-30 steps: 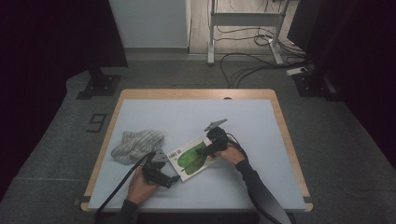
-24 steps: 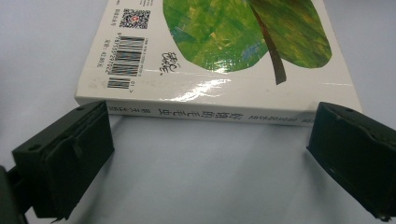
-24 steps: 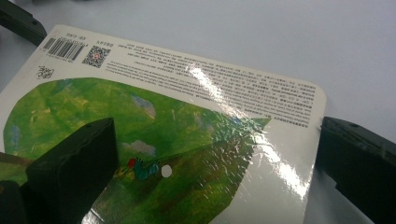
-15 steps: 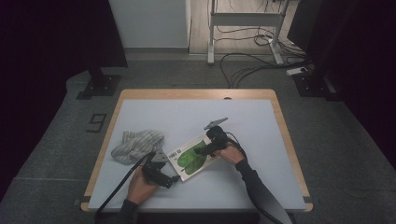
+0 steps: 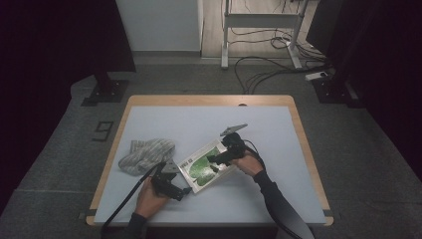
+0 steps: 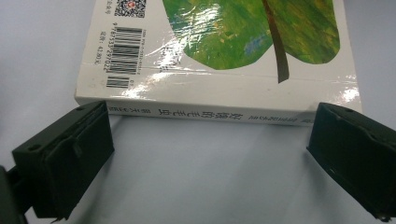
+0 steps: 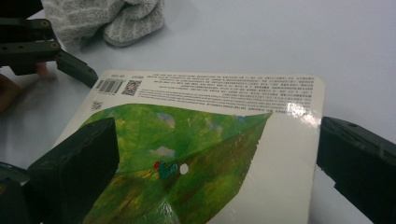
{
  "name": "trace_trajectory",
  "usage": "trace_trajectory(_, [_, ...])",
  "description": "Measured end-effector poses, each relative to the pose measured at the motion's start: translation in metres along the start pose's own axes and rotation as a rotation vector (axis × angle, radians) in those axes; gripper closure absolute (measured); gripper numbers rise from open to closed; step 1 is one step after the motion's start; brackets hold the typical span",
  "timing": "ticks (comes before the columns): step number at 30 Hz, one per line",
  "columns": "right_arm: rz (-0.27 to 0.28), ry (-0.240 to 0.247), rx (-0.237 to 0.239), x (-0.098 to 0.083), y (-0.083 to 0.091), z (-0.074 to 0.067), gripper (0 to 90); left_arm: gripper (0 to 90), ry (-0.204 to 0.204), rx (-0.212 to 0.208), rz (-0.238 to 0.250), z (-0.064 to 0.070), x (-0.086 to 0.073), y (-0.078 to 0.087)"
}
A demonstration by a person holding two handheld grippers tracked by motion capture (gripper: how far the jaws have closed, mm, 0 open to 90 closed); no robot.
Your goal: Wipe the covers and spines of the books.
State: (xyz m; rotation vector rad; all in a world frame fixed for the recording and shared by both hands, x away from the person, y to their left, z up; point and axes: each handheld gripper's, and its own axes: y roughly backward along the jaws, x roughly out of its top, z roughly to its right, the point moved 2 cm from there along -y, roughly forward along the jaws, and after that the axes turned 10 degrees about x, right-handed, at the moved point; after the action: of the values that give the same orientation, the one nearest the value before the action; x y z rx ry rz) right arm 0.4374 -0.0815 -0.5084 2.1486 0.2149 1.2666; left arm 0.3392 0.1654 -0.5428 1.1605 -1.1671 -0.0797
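Left gripper point(image 5: 183, 189), jaws spread, faces the book point(image 5: 205, 167) spine at its 12 o'clock; right gripper point(image 5: 215, 160) gapes over the cover. Grey cloth point(image 5: 144, 154) lies at the book's 9 o'clock, apart, on the table point(image 5: 278, 144)

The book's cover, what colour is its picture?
Green leaf on white cover of the book; right gripper view shows it best.
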Motion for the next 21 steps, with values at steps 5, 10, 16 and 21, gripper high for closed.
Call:
trace_trajectory(5, [-0.018,-0.004,0.120,-0.002,0.002,-0.010,12.1,0.0,0.000,0.000,0.000,0.000,0.000,0.000])
trace_trajectory(10, [-0.079,0.074,0.060,0.001,-0.001,-0.021,11.8,0.0,0.002,0.000,0.000,0.000,0.000,0.000])
trace_trajectory(16, [-0.108,0.090,0.034,0.003,0.008,-0.012,13.3,0.0,-0.004,0.001,-0.003,0.000,0.000,0.000])
trace_trajectory(21, [-0.121,0.101,0.047,0.001,0.014,-0.007,14.2,0.0,-0.003,0.000,-0.002,0.000,0.000,0.000])
